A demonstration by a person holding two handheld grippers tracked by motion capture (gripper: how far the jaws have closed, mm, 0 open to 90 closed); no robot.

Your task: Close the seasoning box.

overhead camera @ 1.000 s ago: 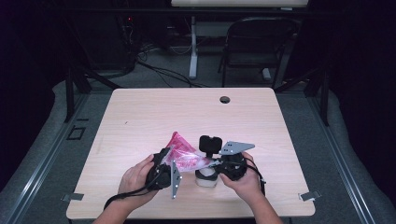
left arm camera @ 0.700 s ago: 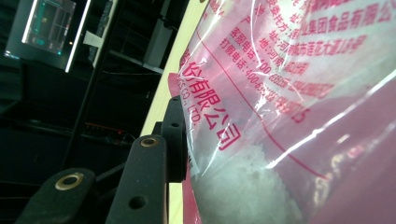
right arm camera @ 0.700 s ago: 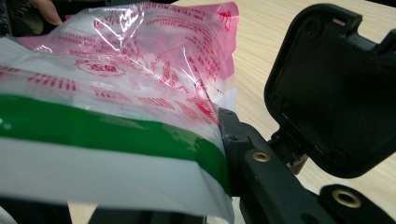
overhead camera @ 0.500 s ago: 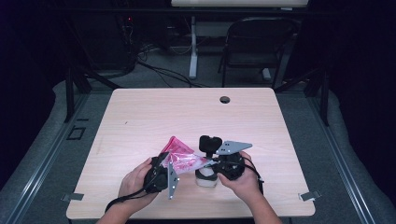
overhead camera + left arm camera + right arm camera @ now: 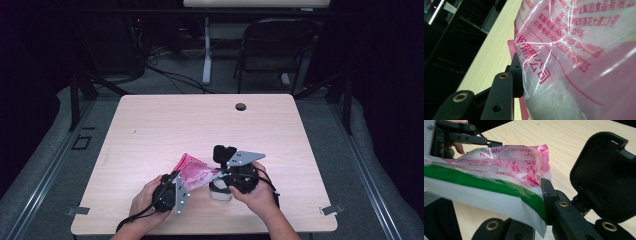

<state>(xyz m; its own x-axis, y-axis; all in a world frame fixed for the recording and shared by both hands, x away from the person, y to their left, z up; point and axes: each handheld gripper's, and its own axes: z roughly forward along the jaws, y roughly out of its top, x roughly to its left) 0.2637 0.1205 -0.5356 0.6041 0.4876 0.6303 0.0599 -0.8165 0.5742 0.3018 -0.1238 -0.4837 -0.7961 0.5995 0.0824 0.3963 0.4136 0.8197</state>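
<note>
A pink and clear plastic bag [image 5: 195, 172] of white granules hangs between my two grippers near the table's front edge. My left gripper [image 5: 172, 192] is shut on its left end; in the left gripper view one black finger [image 5: 515, 75] presses on the printed bag [image 5: 574, 62]. My right gripper [image 5: 227, 182] is shut on a white container [image 5: 220, 192] with a green band [image 5: 486, 192]. Its black flip lid [image 5: 223, 152] stands open [image 5: 604, 175]. The bag's right end [image 5: 511, 162] lies over the container's top. The left gripper's fingers [image 5: 491, 143] show behind it.
The light wooden table [image 5: 200, 120] has a round cable hole [image 5: 241, 106] near its far edge. A folding chair [image 5: 280, 45] and desk legs stand on the floor beyond the table. Metal brackets [image 5: 332, 210] sit at the front corners.
My left gripper has sunk slightly toward the table with the bag in it. The right gripper and the container have stayed where they were.
</note>
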